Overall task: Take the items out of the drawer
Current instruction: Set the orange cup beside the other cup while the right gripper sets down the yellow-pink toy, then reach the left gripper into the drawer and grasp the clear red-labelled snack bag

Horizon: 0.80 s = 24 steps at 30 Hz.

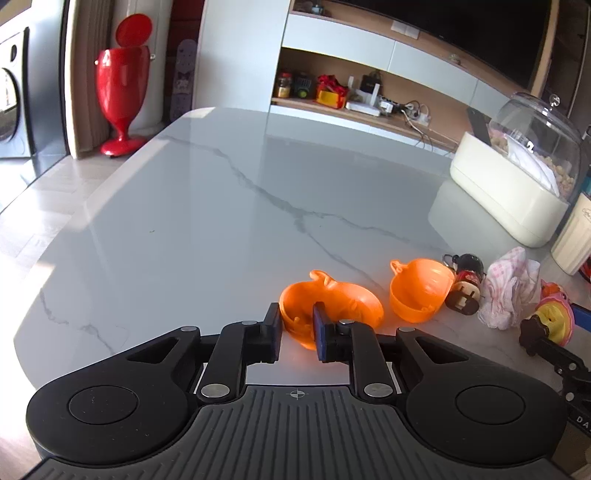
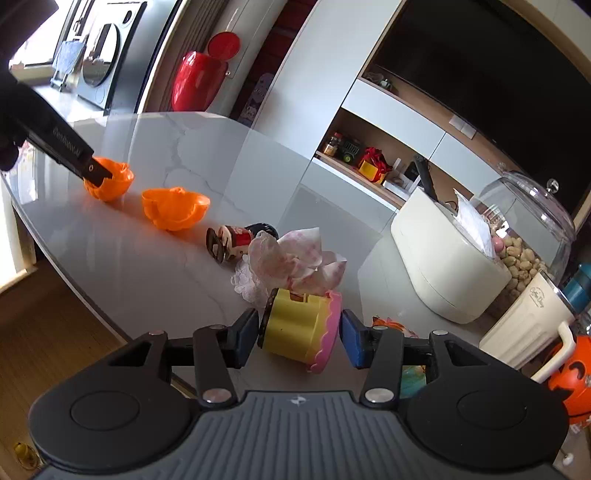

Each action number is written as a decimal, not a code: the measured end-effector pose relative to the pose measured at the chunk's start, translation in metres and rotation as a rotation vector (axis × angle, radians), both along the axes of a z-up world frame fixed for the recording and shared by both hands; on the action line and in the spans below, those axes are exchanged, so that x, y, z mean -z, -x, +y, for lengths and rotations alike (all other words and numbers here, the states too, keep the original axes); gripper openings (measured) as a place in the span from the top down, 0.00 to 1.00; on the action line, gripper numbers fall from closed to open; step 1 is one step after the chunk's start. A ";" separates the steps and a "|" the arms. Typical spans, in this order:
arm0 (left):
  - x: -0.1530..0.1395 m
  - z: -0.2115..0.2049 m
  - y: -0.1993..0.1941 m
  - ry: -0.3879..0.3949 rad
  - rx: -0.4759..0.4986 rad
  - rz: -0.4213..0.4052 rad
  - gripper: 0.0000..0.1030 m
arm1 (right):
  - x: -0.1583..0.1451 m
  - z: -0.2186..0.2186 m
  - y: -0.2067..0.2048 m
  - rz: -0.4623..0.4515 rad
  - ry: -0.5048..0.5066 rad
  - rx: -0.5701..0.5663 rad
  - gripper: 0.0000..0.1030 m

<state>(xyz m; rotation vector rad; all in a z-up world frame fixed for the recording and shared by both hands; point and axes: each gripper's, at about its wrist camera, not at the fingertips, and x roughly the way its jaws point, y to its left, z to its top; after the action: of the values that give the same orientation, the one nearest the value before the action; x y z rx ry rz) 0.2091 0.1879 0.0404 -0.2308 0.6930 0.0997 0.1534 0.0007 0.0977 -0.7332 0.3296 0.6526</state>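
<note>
left fingers (image 1: pixel 297 334) straddling orange pumpkin half's (image 1: pixel 332 306) rim, right fingers (image 2: pixel 300 338) apart around yellow toy (image 2: pixel 295 328)

Glossy marble-look table (image 1: pixel 207 206), shiny orange plastic shell (image 1: pixel 421 291).

**Kitchen Backdrop Beyond the Marble Top**

A red pedestal bin (image 1: pixel 123 85) is standing far ahead-left of the claw, lid up. A cream box with a clear dome (image 1: pixel 517 173) is sitting ahead-right, peanuts showing inside. A dark television (image 1: pixel 461 33) is hanging above cluttered wooden shelves (image 1: pixel 354 92).
</note>
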 end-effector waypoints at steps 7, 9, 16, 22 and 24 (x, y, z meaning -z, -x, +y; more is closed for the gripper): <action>0.000 0.007 -0.003 0.060 -0.037 -0.008 0.81 | -0.020 -0.014 0.003 0.008 -0.086 0.010 0.52; -0.003 0.001 -0.007 0.028 -0.018 0.004 0.81 | -0.029 -0.025 0.003 0.042 -0.116 -0.005 0.49; 0.000 0.003 0.000 -0.021 -0.017 -0.031 0.81 | -0.022 -0.088 0.010 0.364 -0.168 -0.029 0.39; 0.000 0.010 -0.003 0.022 0.022 -0.007 0.81 | 0.035 -0.109 -0.017 0.560 -0.194 0.143 0.39; -0.003 0.009 -0.003 0.029 0.029 0.005 0.81 | 0.044 -0.107 -0.017 0.539 -0.152 0.159 0.39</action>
<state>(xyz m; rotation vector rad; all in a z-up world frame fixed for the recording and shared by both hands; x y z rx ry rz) 0.2121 0.1974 0.0432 -0.2480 0.7025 0.0622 0.1703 -0.1059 0.0535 -0.3707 0.8151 0.7091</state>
